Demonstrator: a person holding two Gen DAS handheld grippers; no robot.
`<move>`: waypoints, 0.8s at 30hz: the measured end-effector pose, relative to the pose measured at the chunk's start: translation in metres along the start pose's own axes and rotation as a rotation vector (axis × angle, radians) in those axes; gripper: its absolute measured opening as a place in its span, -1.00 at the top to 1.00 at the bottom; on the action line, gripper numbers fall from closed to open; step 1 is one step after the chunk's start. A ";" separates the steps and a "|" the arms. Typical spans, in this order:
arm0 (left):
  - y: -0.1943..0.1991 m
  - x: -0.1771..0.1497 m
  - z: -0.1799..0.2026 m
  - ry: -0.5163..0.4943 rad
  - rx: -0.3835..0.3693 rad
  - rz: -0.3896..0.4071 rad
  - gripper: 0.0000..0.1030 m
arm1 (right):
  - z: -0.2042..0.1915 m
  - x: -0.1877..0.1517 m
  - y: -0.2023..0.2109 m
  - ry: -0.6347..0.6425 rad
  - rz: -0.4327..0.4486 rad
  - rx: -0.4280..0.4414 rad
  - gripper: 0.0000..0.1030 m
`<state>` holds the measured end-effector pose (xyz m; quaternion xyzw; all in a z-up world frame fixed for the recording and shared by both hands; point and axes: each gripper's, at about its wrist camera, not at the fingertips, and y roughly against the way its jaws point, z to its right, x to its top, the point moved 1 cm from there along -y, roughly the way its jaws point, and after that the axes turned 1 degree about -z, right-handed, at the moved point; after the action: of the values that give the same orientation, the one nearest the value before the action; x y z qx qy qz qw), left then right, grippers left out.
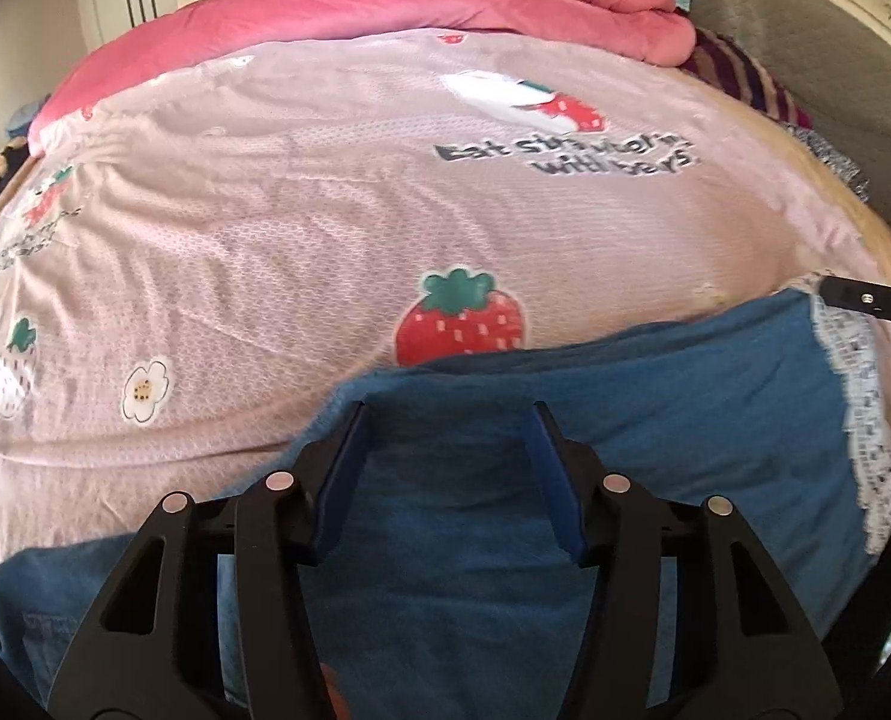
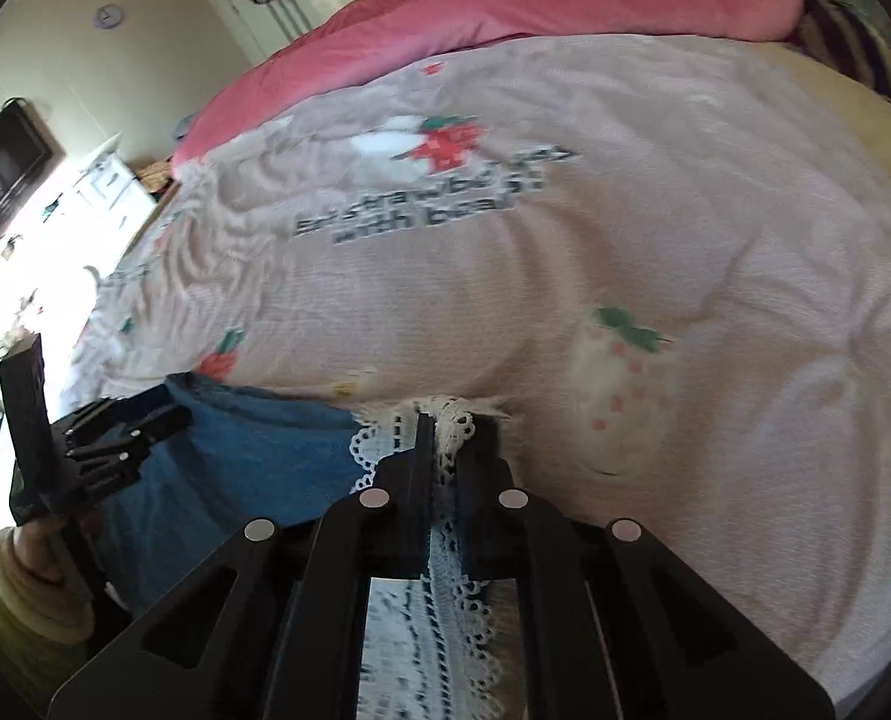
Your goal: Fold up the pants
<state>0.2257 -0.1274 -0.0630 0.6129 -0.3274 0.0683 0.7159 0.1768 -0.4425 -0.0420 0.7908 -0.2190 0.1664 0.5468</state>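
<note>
A pink sheet [image 1: 301, 228] covers the bed, a pink quilt [image 1: 385, 6] bunched at its far end. Blue pants [image 1: 655, 396] lie across the near edge, long axis left to right, lace hem [image 1: 859, 372] pointing right. The right gripper [image 2: 445, 426] is clamped on that lace. The left gripper [image 1: 445, 414] hangs wide apart over the denim, holding nothing.

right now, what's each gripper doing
Left gripper: open, over the blue pants, gripping nothing.
Right gripper: shut on the white lace trim at the pants' edge.
</note>
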 end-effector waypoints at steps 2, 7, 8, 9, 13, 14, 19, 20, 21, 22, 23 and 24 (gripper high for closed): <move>-0.004 0.000 -0.002 0.005 -0.001 -0.005 0.10 | 0.003 -0.003 -0.006 0.011 0.002 -0.014 0.89; -0.009 0.001 -0.002 -0.009 0.016 0.001 0.10 | 0.003 -0.006 -0.019 0.036 0.010 -0.053 0.87; -0.010 0.001 -0.002 -0.008 0.015 0.001 0.10 | 0.003 -0.006 -0.018 0.043 0.013 -0.057 0.86; -0.010 0.001 -0.003 -0.007 0.014 0.001 0.10 | 0.003 -0.006 -0.017 0.047 0.014 -0.061 0.80; -0.008 0.002 -0.002 -0.010 0.020 0.012 0.10 | 0.004 -0.008 -0.002 0.051 0.030 -0.088 0.48; -0.007 0.001 -0.002 -0.010 0.020 0.016 0.10 | 0.004 -0.008 0.004 0.041 0.041 -0.082 0.46; 0.016 -0.001 0.002 -0.016 0.017 0.060 0.10 | -0.015 -0.014 0.043 0.075 0.109 -0.009 0.16; 0.019 -0.001 0.003 -0.013 0.015 0.064 0.10 | -0.021 -0.016 0.047 0.095 0.115 -0.009 0.14; 0.024 -0.002 0.004 -0.010 0.007 0.073 0.10 | -0.030 -0.019 0.050 0.122 0.116 -0.011 0.10; 0.030 -0.003 0.005 -0.008 0.000 0.083 0.09 | -0.037 -0.021 0.052 0.142 0.115 -0.013 0.04; 0.032 -0.004 0.006 -0.008 -0.002 0.088 0.06 | -0.047 -0.026 0.052 0.175 0.114 -0.017 0.00; 0.038 -0.005 0.007 -0.007 -0.003 0.097 0.04 | -0.053 -0.029 0.052 0.193 0.110 -0.019 -0.07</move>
<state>0.2002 -0.1230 -0.0340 0.5955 -0.3594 0.1004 0.7114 0.1234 -0.4036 0.0028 0.7526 -0.2099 0.2697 0.5628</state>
